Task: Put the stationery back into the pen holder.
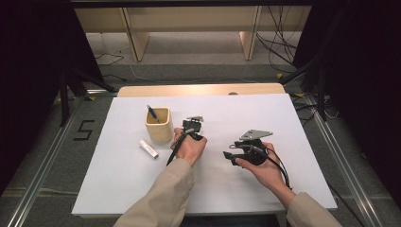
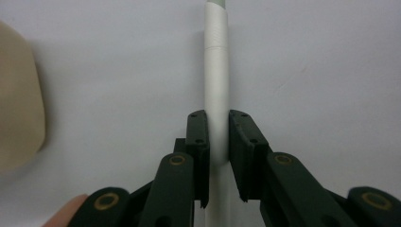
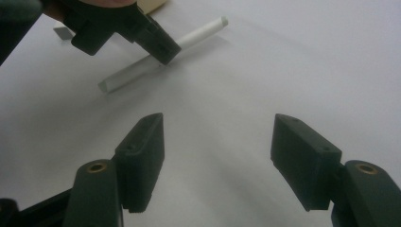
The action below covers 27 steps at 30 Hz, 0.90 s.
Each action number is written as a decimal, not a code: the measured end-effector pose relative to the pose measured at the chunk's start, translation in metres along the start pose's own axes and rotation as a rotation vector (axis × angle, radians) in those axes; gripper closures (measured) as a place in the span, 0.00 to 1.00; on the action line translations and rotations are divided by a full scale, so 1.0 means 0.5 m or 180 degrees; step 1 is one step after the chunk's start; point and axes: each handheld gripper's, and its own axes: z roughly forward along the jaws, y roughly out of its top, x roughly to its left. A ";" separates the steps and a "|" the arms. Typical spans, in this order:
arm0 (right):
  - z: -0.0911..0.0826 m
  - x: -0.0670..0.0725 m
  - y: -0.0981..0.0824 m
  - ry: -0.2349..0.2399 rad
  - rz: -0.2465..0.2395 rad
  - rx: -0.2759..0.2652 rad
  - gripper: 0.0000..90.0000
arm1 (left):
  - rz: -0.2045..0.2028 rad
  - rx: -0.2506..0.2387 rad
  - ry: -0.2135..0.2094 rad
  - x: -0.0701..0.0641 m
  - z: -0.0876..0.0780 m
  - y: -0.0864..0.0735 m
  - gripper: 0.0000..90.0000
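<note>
Tabletop (image 1: 265, 189) covered in white. A tan wooden pen cup (image 1: 159, 125) stands left of centre, with a dark pen (image 1: 152, 113) leaning in it, tip end up toward the far left. A short white cap-like piece (image 1: 148, 149) lies flat just in front of the cup, to its left, apart from it.

Left hand-held gripper (image 1: 176, 150) sits just right of the cup, jaws pointing down toward the near left. In the left gripper view its jaws are drawn narrow with a white marker (image 2: 216, 85) between them, pads pressing its barrel on both sides. The cup shows as a blurred tan mass at that view's left edge, close by but not touching.

Marker lies on the tabletop; long axis runs straight away along the jaws' line, the far end greenish. In the right gripper view the marker (image 3: 142, 66) lies slantwise, one end near left, the other far right, with the left hand-held gripper (image 3: 163, 54) clamped at mid-length.

Right hand-held gripper (image 3: 217, 156) hovers over bare tabletop, well apart from the marker, jaws wide, nothing between them.
</note>
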 end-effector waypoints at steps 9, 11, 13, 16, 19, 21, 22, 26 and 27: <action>-0.002 -0.002 0.000 -0.0029 -0.0003 -0.0015 0.39 | 0.0155 -0.0555 -0.0337 0.020 -0.031 -0.013 0.87; -0.002 -0.003 0.000 -0.0039 -0.0001 -0.0018 0.39 | 0.0201 -0.0658 -0.0362 0.027 -0.038 -0.017 0.87; -0.003 -0.004 0.000 -0.0047 0.0003 -0.0024 0.39 | 0.0262 -0.0771 -0.0363 0.032 -0.044 -0.023 0.87; -0.004 -0.005 -0.001 -0.0060 -0.0003 -0.0035 0.37 | 0.0308 -0.0917 -0.0409 0.041 -0.056 -0.031 0.87; -0.007 -0.009 -0.001 -0.0063 -0.0006 -0.0055 0.35 | 0.0338 -0.1060 -0.0454 0.048 -0.067 -0.041 0.87; -0.010 -0.011 -0.001 -0.0067 0.0011 -0.0084 0.33 | 0.0355 -0.1153 -0.0491 0.052 -0.074 -0.047 0.87; -0.011 -0.013 -0.001 -0.0071 0.0006 -0.0086 0.32 | 0.0362 -0.1189 -0.0515 0.054 -0.077 -0.050 0.87; -0.015 -0.015 -0.003 -0.0059 0.0007 -0.0112 0.30 | 0.0317 -0.1368 -0.0571 0.063 -0.087 -0.063 0.87; -0.015 -0.015 -0.003 -0.0055 -0.0002 -0.0118 0.30 | 0.0305 -0.1402 -0.0579 0.066 -0.088 -0.065 0.87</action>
